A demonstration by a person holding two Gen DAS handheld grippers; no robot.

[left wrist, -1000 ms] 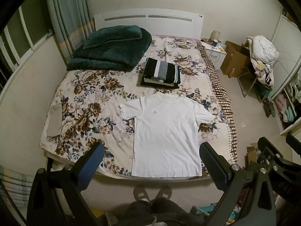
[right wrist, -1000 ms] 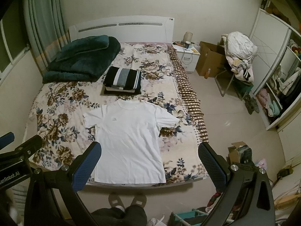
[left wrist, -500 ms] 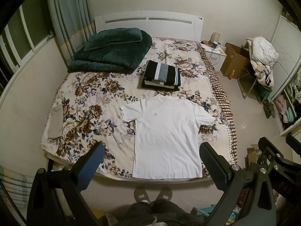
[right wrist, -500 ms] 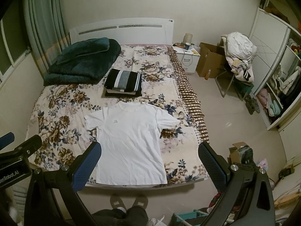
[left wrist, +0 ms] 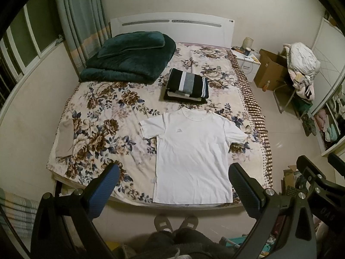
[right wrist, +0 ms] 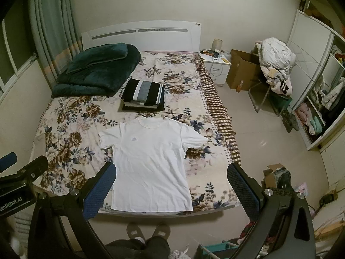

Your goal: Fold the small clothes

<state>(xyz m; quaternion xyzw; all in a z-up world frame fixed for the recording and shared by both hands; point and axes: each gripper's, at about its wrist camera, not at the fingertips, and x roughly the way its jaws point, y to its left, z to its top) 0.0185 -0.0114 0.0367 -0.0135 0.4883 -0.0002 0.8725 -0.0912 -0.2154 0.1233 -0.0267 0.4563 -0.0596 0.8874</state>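
Note:
A white T-shirt point(left wrist: 194, 151) lies flat, face up, at the near edge of the flowered bed point(left wrist: 103, 129), collar toward the headboard; it also shows in the right wrist view point(right wrist: 151, 161). My left gripper point(left wrist: 172, 185) is open and empty, held high above the bed's foot. My right gripper point(right wrist: 170, 185) is open and empty, also high and back from the bed. Neither touches the shirt.
A stack of folded dark striped clothes point(left wrist: 187, 86) sits beyond the shirt. A folded green blanket point(left wrist: 129, 60) lies at the bed's far left. A nightstand point(right wrist: 215, 67), cardboard box point(right wrist: 243, 71), chair with laundry point(right wrist: 273, 64) and open wardrobe point(right wrist: 319, 108) stand right. My slippered feet point(left wrist: 174, 224) are below.
Both grippers have drawn slightly back and up from the bed, so the bed sits a little lower in view. The shirt has not moved.

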